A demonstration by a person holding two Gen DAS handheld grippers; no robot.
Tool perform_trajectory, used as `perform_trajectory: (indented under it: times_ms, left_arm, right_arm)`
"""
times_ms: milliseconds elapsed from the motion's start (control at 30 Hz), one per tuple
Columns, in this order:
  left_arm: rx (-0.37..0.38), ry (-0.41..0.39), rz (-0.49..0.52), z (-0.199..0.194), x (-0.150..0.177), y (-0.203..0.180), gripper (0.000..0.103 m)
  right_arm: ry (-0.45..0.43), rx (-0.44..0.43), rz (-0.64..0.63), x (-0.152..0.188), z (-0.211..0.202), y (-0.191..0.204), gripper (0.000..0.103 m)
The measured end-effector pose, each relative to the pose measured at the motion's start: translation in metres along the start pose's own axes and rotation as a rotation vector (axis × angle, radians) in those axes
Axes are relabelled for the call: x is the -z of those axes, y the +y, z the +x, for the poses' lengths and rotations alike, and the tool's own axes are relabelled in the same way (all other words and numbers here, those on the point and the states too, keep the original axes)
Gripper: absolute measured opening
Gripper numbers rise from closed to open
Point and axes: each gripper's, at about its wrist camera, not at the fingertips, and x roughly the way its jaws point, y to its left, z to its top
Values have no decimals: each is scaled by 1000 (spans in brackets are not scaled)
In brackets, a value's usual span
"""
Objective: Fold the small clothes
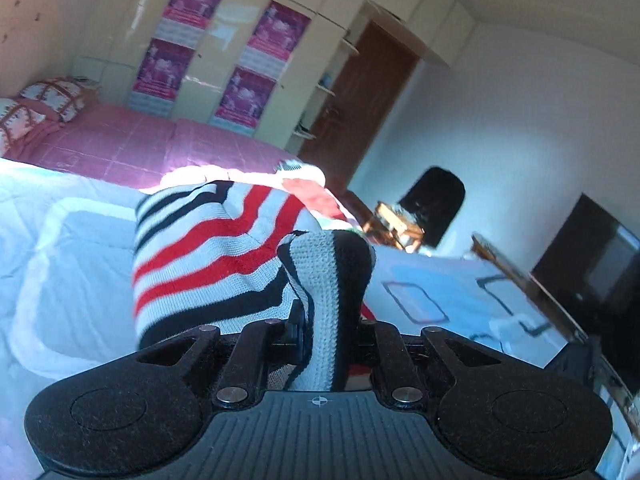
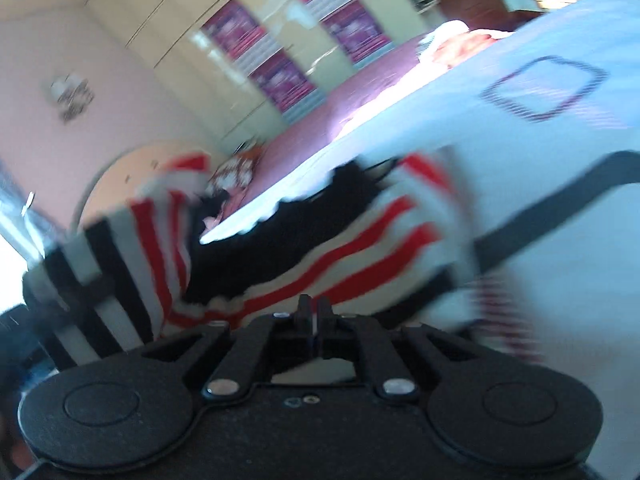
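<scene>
A small knitted garment (image 1: 208,256) with red, black and white stripes hangs between both grippers above a white quilt (image 1: 60,264). My left gripper (image 1: 326,320) is shut on a bunched fold of it; the fabric hides the fingertips. In the right wrist view the same striped garment (image 2: 360,256) is blurred by motion, with a black inner part showing. My right gripper (image 2: 314,312) is shut on its edge, the jaws pressed together.
A pile of other clothes (image 1: 304,188) lies farther back on the quilt. A pink bed (image 1: 140,148) with patterned pillows (image 1: 52,96) lies beyond. Cream wardrobes with pink posters (image 1: 256,96) line the wall. A brown door (image 1: 360,108) and a dark TV (image 1: 600,264) stand at the right.
</scene>
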Motion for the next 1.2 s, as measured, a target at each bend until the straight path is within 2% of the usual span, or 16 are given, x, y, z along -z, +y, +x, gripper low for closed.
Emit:
perform_trajectory:
  times_ms: [100, 133, 200, 233, 267, 300, 400, 500, 667, 767, 900, 933, 967, 1000, 1100, 1200]
  left_arm:
    - [20, 219, 63, 53, 27, -33, 15]
    - [-10, 243, 126, 63, 39, -46, 24]
    - [21, 204, 176, 53, 43, -66, 61]
    - [72, 186, 156, 42, 38, -71, 77]
    - [97, 166, 149, 28, 35, -75, 78]
    - [104, 136, 160, 12, 31, -77, 78]
    - [69, 41, 147, -35, 19, -66, 78]
    - [-51, -35, 76, -62, 3, -25, 78]
    - [-224, 76, -7, -52, 1, 44, 78]
    - [-203, 70, -42, -50, 13, 53, 78]
    - [-200, 59, -74, -35, 14, 56, 78]
    - [-197, 59, -75, -29, 13, 56, 78]
    - [-199, 58, -74, -20, 11, 56, 78]
    - [-203, 54, -74, -20, 10, 56, 78]
    - [-218, 44, -79, -10, 5, 62, 78]
    - [-208, 64, -83, -3, 2, 64, 78]
  right_arm:
    - [-44, 43, 91, -11, -42, -38, 18]
    - [-54, 53, 120, -13, -53, -48, 23]
    - [-79, 56, 156, -18, -75, -64, 29]
    - [-91, 54, 170, -19, -84, -69, 40]
    - [-98, 50, 186, -19, -90, -74, 55]
    - [-105, 41, 202, -21, -94, -77, 59]
    - [-98, -31, 229, -24, -96, -79, 59]
    - [-1, -116, 224, -24, -72, -68, 62]
    - [163, -155, 251, -14, -31, -36, 72]
    - [203, -175, 288, -10, -17, -30, 74]
    - [290, -98, 248, -14, 13, -20, 74]
    - [304, -90, 224, -14, 18, -17, 68]
    - [296, -83, 196, -15, 21, -13, 41]
    - [288, -74, 157, -15, 22, -8, 30]
    - [269, -29, 38, -13, 17, 7, 26]
    - [162, -44, -114, -12, -6, 26, 23]
